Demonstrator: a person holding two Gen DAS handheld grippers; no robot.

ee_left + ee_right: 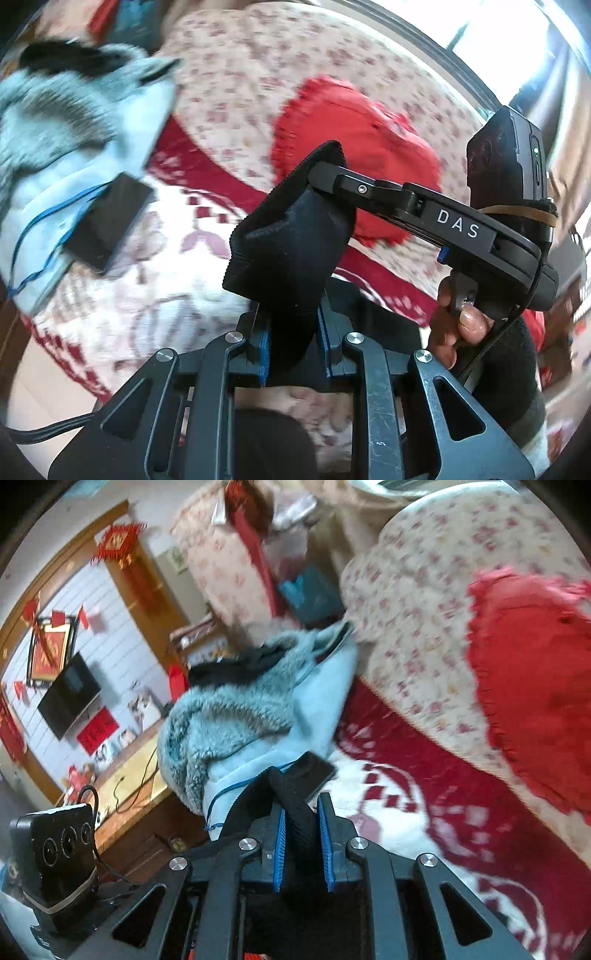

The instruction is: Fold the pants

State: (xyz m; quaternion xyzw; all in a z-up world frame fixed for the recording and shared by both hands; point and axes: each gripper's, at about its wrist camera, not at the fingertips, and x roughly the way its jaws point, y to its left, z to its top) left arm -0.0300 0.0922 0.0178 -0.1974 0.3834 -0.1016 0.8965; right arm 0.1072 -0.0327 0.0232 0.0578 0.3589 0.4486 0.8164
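Floral sofa cushions [236,74] and a red-and-white blanket [424,812] fill the background as black pants [291,251] hang bunched at centre frame, the left gripper [293,332] and right gripper [302,845] each with jaws clamped on the fabric; a red cushion [354,129] lies beyond.

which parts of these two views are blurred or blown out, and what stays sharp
Left wrist view: the window at top right is blown out white, the red cushion and grey-blue fleece jacket are motion-smeared, the black pants stay sharp. Right wrist view: the cushion and sofa smear, the wall TV stays fairly clear; both bulge at the edges.
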